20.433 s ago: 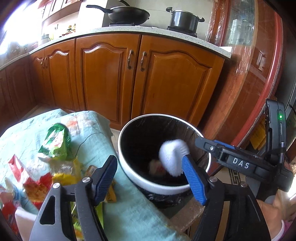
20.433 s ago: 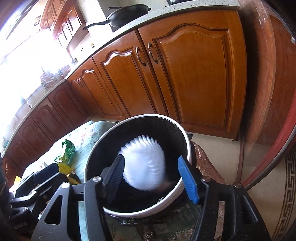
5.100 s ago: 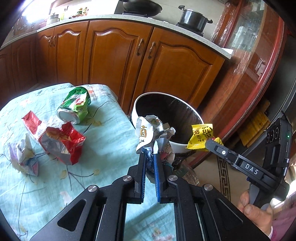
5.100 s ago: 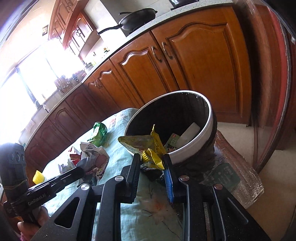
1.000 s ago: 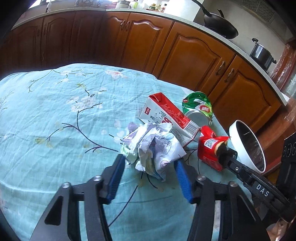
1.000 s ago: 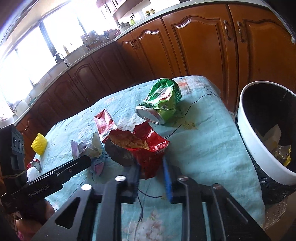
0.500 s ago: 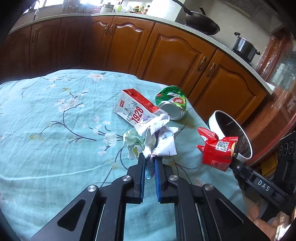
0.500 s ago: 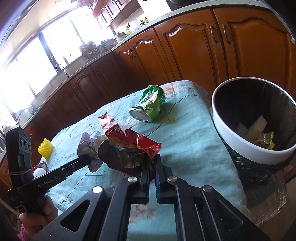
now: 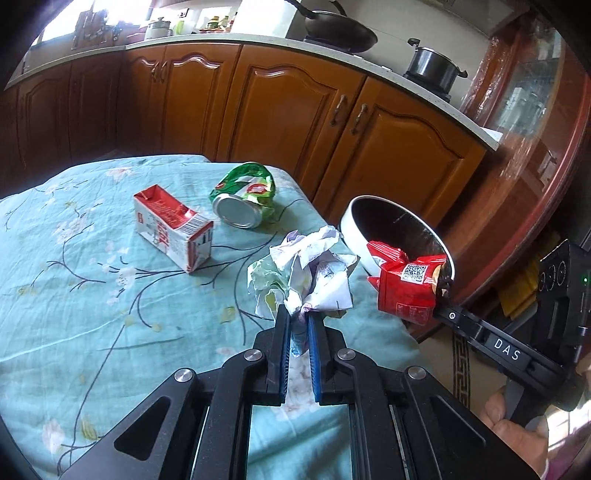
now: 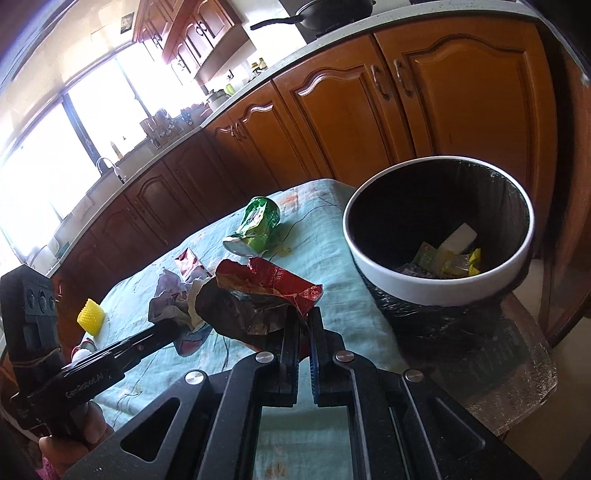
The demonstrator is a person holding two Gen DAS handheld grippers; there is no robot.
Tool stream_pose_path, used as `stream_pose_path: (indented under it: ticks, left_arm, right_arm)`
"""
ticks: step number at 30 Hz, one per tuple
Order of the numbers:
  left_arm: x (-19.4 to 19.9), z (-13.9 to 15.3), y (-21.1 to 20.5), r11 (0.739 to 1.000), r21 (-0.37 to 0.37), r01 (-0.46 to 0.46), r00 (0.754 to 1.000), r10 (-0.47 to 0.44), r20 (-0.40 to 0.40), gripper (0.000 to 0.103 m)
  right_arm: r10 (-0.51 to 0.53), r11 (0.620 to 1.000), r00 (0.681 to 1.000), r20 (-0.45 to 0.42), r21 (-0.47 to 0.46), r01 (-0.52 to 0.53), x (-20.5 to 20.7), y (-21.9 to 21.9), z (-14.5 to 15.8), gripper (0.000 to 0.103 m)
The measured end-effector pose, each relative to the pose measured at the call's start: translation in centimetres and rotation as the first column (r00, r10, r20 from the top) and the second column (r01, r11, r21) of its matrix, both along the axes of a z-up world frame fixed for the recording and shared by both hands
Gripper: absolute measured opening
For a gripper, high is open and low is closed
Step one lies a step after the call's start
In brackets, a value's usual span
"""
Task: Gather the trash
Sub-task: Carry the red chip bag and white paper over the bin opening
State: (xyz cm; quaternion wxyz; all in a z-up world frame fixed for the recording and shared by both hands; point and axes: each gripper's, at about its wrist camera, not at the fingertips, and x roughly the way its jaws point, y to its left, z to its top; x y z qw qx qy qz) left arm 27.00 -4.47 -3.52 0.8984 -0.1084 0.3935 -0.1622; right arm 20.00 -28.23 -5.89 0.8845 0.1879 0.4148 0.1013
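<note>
Left gripper [image 9: 298,325]: its blue pads are pressed onto the crumpled white and pale green paper wad [image 9: 301,275]. One second ago the jaws stood wide on each side of the wad as it lay on the cloth; now it is pinched and lifted clear.
Right gripper [image 10: 303,325]: closed on the torn red foil snack bag [image 10: 258,295], pinching its lower edge. A second ago the bag rested on the table; now it is raised in the air (the dark inner side is turned to the camera).
Bag direction: from the right wrist its long axis runs across the picture, the torn open end toward the left.
Table: the teal flowered tablecloth [image 9: 74,295] lies under both loads.
Red and white milk carton [image 9: 171,232]: it lies on its side on the cloth, beyond the paper wad, its long axis from far left to near right, the folded red top at the far end.
Crushed green can [image 9: 242,201]: on its side just beside the carton, its silver end facing the left camera.
Small yellow ribbed cup [image 10: 91,312]: it stands at the far left of the table.
White round trash bin with black liner [image 10: 439,284]: beside the right table edge, some wrappers at its bottom.
Background: brown wooden cabinets [image 9: 295,103], and a black pan [image 9: 338,31] on the counter.
</note>
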Motion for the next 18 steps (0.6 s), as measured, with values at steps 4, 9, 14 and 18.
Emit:
stream_pose_path:
  ticks: [4,9,14,18]
  left_arm:
    - [0.4,0.4,-1.4,1.000,0.002,0.028,1.000,-0.028,0.006,0.008]
    - [0.8,1.0,-3.3,0.998,0.010,0.063,0.998,-0.063,0.018,0.007]
    - [1.4,1.2,-5.2,0.996,0.016,0.093,0.995,-0.093,0.026,0.008]
    - [2.0,1.2,-6.8,0.993,0.024,0.118,0.993,-0.119,0.029,0.008]
  right_arm:
    - [-0.038,0.999,0.999,0.007,0.002,0.038,-0.7,-1.9,0.3,0.004]
    - [-0.082,0.997,0.997,0.013,0.001,0.082,-1.3,-4.1,0.7,0.004]
    - [-0.122,0.993,0.992,0.019,-0.005,0.122,-1.6,-6.1,1.1,0.004]
    - [-0.155,0.988,0.988,0.017,-0.007,0.155,-1.7,-7.6,1.1,0.004]
